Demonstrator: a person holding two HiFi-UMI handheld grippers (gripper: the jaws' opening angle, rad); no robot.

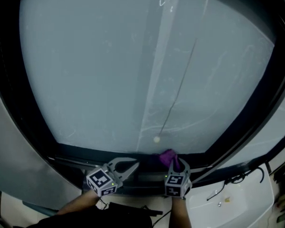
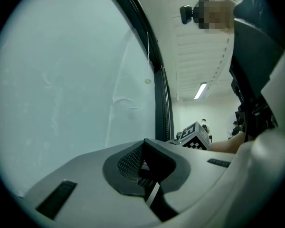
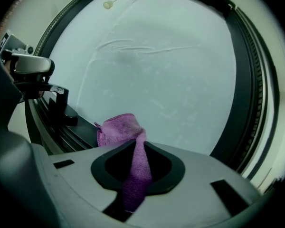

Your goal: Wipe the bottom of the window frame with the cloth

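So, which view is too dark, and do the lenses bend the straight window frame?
Head view: dim, with black corners, and the frame bows outward. Left gripper view: strong fisheye, brighter, and a lamp is blown out to white. Right gripper view: evenly lit, the cloth is sharp, and the frame curves almost into a ring.

I counted two grey handheld grippers, my left gripper point(image 2: 143, 144) and my right gripper point(image 3: 134, 145), each with two fingers point(image 2: 127, 163) and one marker cube point(image 1: 100, 180). There was one crumpled purple microfibre cloth point(image 3: 115, 129), one frosted window pane point(image 1: 109, 65), one dark window frame point(image 1: 85, 154) and one small pale round knob point(image 1: 156, 139).
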